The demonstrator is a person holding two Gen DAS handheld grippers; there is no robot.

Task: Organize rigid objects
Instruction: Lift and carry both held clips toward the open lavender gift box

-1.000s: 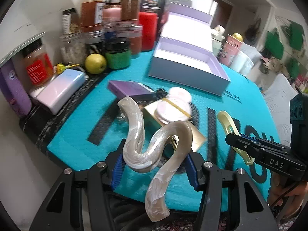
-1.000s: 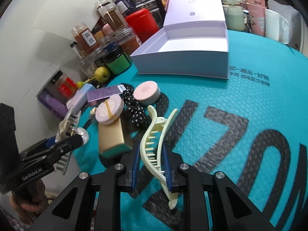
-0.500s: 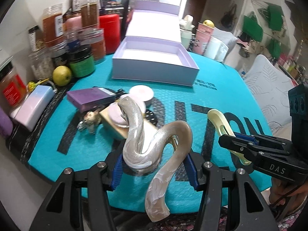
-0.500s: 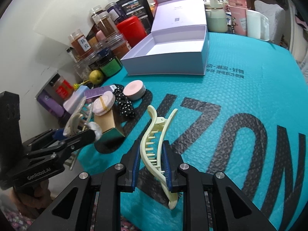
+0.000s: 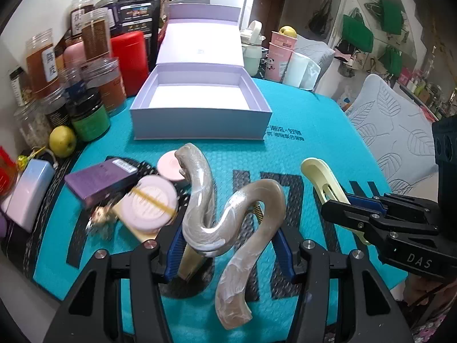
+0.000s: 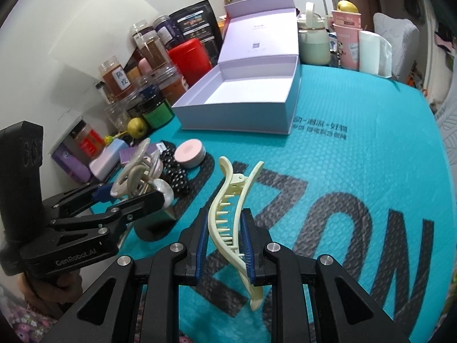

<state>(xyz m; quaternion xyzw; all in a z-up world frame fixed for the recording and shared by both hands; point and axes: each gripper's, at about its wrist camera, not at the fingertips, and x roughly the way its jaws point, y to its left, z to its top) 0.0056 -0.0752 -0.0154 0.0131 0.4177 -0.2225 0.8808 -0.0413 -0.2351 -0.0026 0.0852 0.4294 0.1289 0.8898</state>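
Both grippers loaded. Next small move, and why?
Probably carry the left gripper forward over the open lavender box and release there. It is shut on the pearly wavy hair clip, the box looks empty, and the right gripper holds the pale yellow hair clip off to the side.

A table covered by a teal bubble-textured mat (image 6: 357, 154) with large black letters carries an open lavender box (image 5: 200, 114) at upper centre. Left of centre lie a pink round tin (image 6: 190, 153), a purple carton (image 5: 100, 181) and a black polka-dot scrunchie (image 6: 175, 174); jars (image 5: 94, 97) and a yellow-green fruit (image 5: 62, 141) crowd the left edge.
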